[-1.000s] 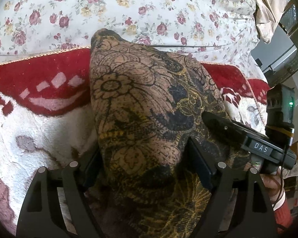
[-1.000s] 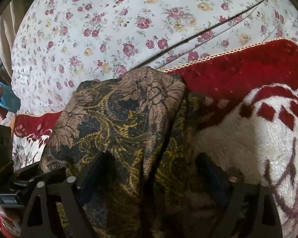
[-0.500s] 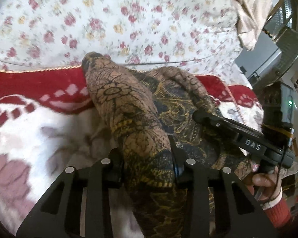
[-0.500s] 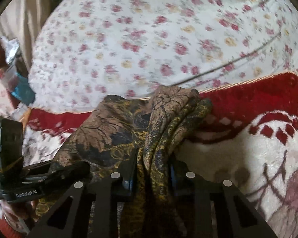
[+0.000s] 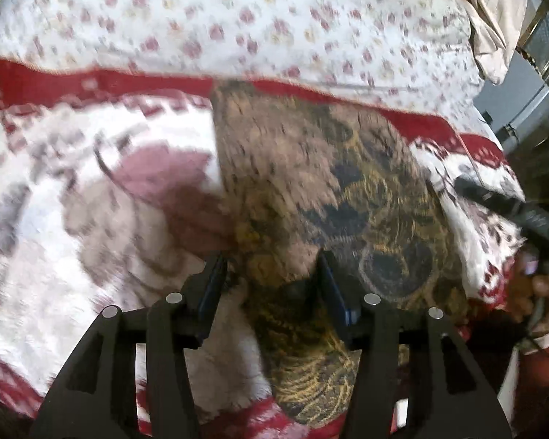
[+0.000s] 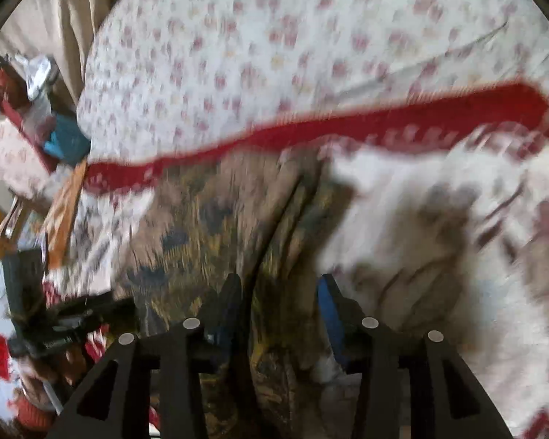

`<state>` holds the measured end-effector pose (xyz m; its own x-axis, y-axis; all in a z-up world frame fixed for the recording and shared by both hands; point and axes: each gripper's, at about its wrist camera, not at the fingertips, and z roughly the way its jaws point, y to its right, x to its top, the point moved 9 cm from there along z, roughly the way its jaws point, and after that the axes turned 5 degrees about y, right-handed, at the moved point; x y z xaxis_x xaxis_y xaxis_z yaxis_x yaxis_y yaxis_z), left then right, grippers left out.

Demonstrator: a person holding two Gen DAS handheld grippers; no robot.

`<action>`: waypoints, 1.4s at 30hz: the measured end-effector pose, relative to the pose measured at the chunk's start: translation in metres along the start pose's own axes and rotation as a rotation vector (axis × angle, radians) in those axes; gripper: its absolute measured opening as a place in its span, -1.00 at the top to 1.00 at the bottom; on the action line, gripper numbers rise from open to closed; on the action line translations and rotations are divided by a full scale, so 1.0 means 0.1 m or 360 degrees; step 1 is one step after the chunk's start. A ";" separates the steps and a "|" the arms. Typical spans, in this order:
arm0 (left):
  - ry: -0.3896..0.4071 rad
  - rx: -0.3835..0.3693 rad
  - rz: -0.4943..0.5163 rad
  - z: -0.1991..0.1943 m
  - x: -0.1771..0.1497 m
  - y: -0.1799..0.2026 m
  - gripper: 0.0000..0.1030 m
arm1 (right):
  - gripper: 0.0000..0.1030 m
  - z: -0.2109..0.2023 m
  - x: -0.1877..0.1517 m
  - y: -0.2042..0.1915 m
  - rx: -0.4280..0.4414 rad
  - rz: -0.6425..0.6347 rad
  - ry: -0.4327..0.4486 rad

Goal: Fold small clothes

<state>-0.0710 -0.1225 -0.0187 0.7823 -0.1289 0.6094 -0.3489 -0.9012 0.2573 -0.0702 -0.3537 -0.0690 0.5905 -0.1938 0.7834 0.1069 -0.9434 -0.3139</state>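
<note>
- The brown patterned garment (image 5: 311, 190) lies on the red-and-white blanket (image 5: 73, 219).
- Left gripper (image 5: 272, 281) jaws are parted around its near edge.
- Right gripper (image 6: 280, 303) jaws likewise straddle a fold, not clamped.

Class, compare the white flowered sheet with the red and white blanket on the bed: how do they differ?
The sheet is white with small pink flowers; the blanket has a red border and big shapes. The sheet lies farther back; the blanket lies nearer, under the brown cloth. The sheet looks smooth, the blanket fluffy. Both cover the bed.
</note>
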 end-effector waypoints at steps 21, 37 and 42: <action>0.0130 0.0159 -0.0039 0.24 -0.05 -0.05 -0.41 | 0.11 0.28 -0.14 -0.63 -0.0083 -0.0421 -0.0100; 0.0347 0.0381 0.0036 -0.37 0.00 -0.05 -0.41 | -0.49 -0.26 -0.46 -0.57 -0.0279 -0.0417 0.0080; 0.0391 0.0435 0.0075 -0.51 0.04 -0.05 -0.41 | -0.61 -0.39 -0.25 -0.83 -0.0302 -0.0397 0.0244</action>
<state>-0.0930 -0.0973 0.0208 0.6102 -0.0993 0.7860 -0.2048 -0.9782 0.0354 -0.1249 -0.2809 -0.0422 0.4363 0.0246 0.8995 0.0735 -0.9973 -0.0084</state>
